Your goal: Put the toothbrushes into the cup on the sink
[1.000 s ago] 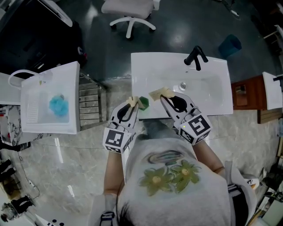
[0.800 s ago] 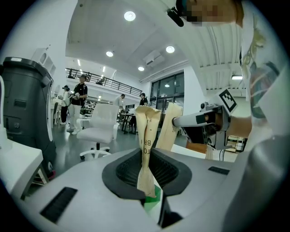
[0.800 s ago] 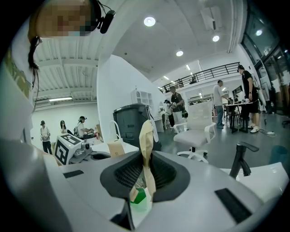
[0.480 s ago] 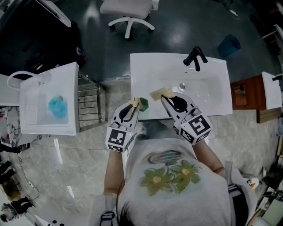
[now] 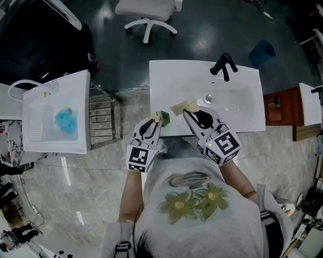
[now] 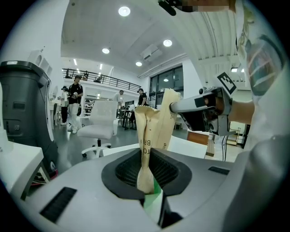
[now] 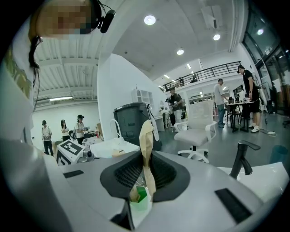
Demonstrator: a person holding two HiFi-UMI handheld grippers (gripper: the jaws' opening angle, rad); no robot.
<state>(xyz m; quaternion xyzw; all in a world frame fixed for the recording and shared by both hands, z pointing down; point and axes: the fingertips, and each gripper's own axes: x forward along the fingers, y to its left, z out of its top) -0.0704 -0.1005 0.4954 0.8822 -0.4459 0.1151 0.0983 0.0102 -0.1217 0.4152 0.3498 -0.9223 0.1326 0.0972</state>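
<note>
A small green cup [image 5: 165, 119] stands at the front left of the white sink [image 5: 237, 108]. My left gripper [image 5: 154, 121] is right beside the cup, shut on a tan paper-wrapped toothbrush [image 6: 146, 149] that stands upright between its pads. My right gripper [image 5: 187, 111] hovers over the sink's front edge, shut on a second tan paper-wrapped toothbrush [image 5: 181, 106], which also shows in the right gripper view [image 7: 147, 149]. Something green [image 6: 154, 200] shows beneath each packet; I cannot tell what it is. The left gripper view shows the right gripper [image 6: 177, 107] close alongside.
A black faucet [image 5: 222, 65] and the drain [image 5: 208, 98] are at the sink's back. A second white basin [image 5: 75, 101] with a blue puff [image 5: 66, 121] sits left, beyond a metal rack [image 5: 102, 118]. A white office chair [image 5: 146, 12] and a brown cabinet [image 5: 276, 108] stand around.
My left gripper has shifted slightly right and lower, closer to the green cup, still holding its packet. The right gripper has stayed still.
</note>
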